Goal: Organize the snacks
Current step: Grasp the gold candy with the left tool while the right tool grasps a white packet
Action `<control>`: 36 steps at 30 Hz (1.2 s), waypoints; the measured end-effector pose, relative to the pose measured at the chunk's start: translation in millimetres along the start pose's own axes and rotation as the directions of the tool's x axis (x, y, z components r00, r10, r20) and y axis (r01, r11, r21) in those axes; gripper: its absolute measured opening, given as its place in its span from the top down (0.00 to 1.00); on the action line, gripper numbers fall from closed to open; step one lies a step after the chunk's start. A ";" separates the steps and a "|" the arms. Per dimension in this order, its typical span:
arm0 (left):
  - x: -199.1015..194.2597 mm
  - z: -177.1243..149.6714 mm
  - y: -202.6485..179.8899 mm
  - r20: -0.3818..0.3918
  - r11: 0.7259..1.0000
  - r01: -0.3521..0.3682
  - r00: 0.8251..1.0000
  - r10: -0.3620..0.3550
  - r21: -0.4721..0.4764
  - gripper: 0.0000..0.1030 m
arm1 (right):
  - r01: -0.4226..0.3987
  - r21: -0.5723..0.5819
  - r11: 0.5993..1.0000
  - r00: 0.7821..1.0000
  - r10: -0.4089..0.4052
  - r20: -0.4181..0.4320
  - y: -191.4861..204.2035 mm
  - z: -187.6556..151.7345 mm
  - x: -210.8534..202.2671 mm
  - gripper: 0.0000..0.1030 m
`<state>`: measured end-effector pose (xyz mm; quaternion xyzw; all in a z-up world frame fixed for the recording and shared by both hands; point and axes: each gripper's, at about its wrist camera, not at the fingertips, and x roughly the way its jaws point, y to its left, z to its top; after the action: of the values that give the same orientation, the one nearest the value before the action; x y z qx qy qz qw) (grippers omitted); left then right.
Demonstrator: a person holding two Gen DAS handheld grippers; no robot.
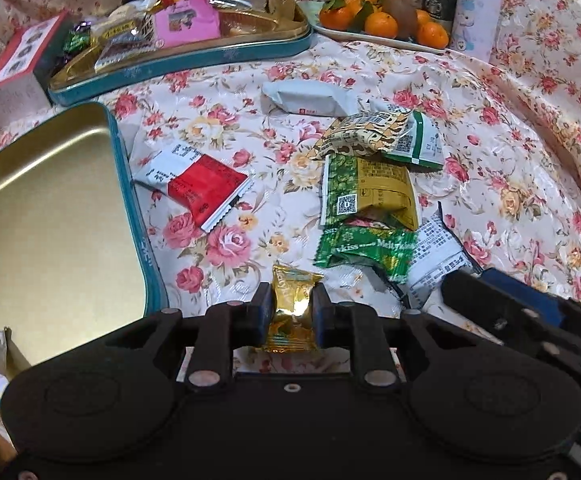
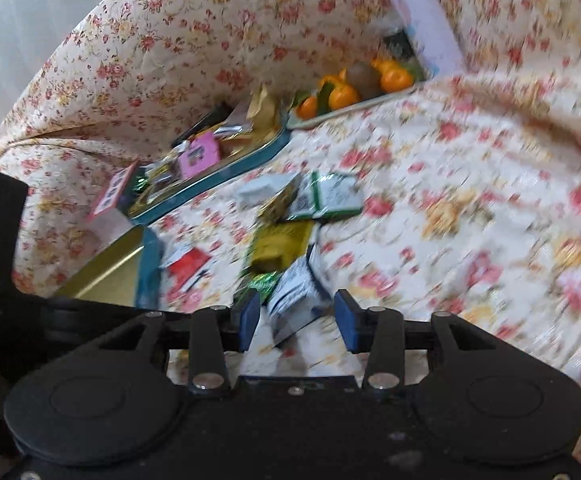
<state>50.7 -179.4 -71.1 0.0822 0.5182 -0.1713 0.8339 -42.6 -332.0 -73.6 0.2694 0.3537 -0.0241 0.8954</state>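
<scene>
left wrist view: the left tool (image 1: 291, 308) pinches a gold-wrapped candy (image 1: 290, 304) just above the floral cloth (image 1: 490, 152). next, i judge, carry it left into the empty gold-lined tin (image 1: 42, 208). the far tin (image 1: 194, 60) holds mixed snacks. the right tool (image 2: 296, 316) stands partly wide around a white packet (image 2: 290, 300), not gripping it yet.
</scene>
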 end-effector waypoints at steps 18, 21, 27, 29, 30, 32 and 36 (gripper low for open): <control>-0.4 -2.6 0.8 0.013 1.000 0.005 1.000 -0.005 0.009 0.73 | 0.041 0.077 0.996 0.998 -0.038 -0.042 3.9 41.8 40.5 0.55; -0.3 -3.6 -0.6 0.018 1.000 0.002 1.000 -0.003 0.016 0.73 | 0.073 0.022 0.997 0.996 -0.072 -0.044 14.4 33.6 40.9 0.53; -0.6 -3.4 5.3 0.016 0.999 0.043 0.999 -0.043 0.005 0.67 | 0.190 -0.060 0.980 0.982 -0.191 -0.011 24.7 20.6 47.7 0.53; -0.5 -3.0 7.5 0.015 0.997 0.071 0.997 -0.071 -0.007 0.62 | 0.196 -0.071 0.978 0.980 -0.197 -0.008 24.4 21.1 49.6 0.54; -0.6 -3.0 7.7 0.015 0.997 0.073 0.997 -0.073 -0.007 0.62 | 0.201 -0.082 0.976 0.979 -0.202 -0.008 24.5 21.5 50.2 0.54; -0.6 -3.8 6.5 0.020 0.997 0.071 0.997 -0.071 -0.001 0.62 | 0.201 -0.080 0.976 0.979 -0.203 -0.011 24.0 21.7 52.5 0.54; -1.2 -6.6 0.9 0.034 0.998 0.054 0.998 -0.054 0.027 0.62 | 0.195 -0.098 0.976 0.980 -0.197 -0.014 25.0 21.8 53.3 0.53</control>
<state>45.1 -176.2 -73.0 0.0760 0.5035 -0.2018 0.8367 16.7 -313.6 -83.2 0.1898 0.3900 -0.0920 0.8963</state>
